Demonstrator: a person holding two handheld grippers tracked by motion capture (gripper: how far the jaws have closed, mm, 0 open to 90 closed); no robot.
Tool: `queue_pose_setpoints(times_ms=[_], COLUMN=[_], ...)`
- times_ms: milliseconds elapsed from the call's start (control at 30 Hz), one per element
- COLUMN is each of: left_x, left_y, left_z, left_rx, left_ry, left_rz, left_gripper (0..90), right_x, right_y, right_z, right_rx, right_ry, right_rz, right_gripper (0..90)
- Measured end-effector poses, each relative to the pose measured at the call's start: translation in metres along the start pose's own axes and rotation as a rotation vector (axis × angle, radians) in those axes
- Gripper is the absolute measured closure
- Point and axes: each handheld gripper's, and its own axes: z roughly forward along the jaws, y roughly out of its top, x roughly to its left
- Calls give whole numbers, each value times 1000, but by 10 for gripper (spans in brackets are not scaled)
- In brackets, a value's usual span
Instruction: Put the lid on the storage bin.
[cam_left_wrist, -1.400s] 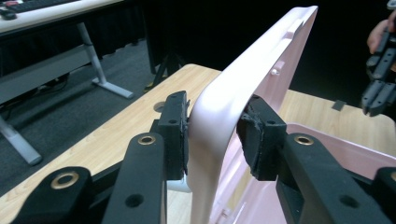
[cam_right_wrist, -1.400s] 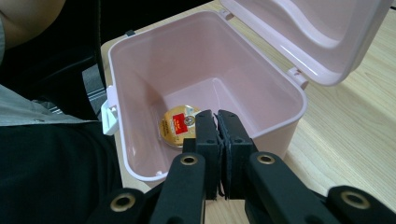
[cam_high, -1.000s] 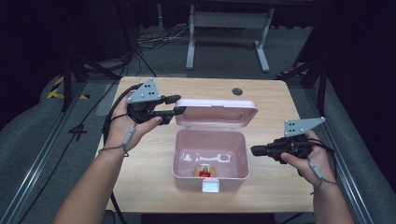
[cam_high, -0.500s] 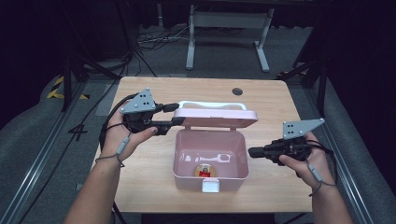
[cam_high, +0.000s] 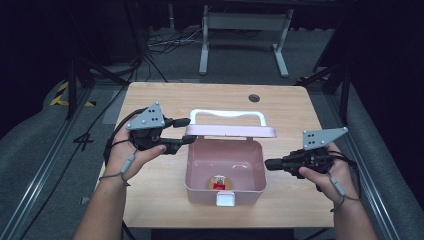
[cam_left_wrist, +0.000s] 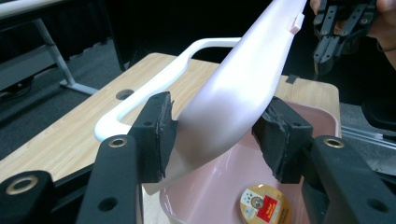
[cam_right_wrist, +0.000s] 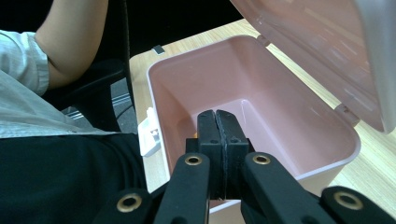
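I am keeping my left gripper (cam_high: 186, 131) at the left end of the pink lid (cam_high: 231, 131), which is standing raised at the back rim of the pink box (cam_high: 225, 170) in the middle of the counter (cam_high: 150, 95). Its jaws have just been opening; the lid is sitting between them, but the pads (cam_left_wrist: 158, 135) are not pressing on it. My right gripper (cam_high: 268, 164) is waiting beside the box's right wall, jaws clenched on nothing.
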Motion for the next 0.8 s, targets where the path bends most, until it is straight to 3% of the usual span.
queue_pose_setpoints(times_ms=[133, 300, 800], left_x=[-2, -1, -3], left_y=[-2, -9, -17], left_z=[-2, -6, -9], left_rx=[19, 49, 139], left_ry=[-12, -64, -158], left_rz=[-8, -33, -51], left_gripper=[492, 489, 476], right_x=[0, 1, 3], right_y=[1, 2, 4], right_z=[0, 3, 3], right_rx=[-3, 0, -34], right_ry=[6, 15, 16], right_rz=[3, -5, 0], right_gripper=[900, 900, 900])
